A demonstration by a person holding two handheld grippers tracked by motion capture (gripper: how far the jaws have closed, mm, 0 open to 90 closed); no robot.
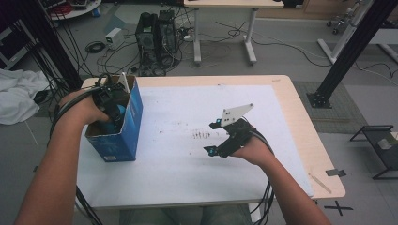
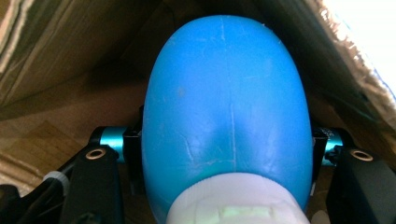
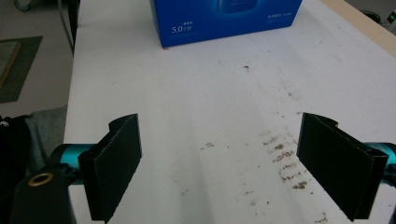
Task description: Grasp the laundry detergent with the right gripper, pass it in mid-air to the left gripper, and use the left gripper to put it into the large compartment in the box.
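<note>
An open blue cardboard box [image 1: 126, 127] stands at the left of the white table top [image 1: 187, 164]. My left gripper [image 1: 111, 108] reaches down into it, shut on a blue plastic bottle [image 2: 226, 102] with a white cap [image 2: 236, 203]. The jaws press on the bottle's two sides, and the box's brown inner walls [image 2: 51, 56] rise all around. My right gripper [image 1: 212, 137] is held just above the middle of the table, open, with nothing between its jaws. From the right gripper view, the right gripper [image 3: 219, 163] faces the blue box [image 3: 224, 18] across bare table.
Brown smudges [image 1: 202, 135] mark the white surface near the right gripper. Beyond the table's far edge are a computer tower [image 1: 155, 37], loose cables and another table's legs [image 1: 248, 37]. A white cloth [image 1: 16, 96] lies to the left, and black frame posts [image 1: 347, 51] stand at the right.
</note>
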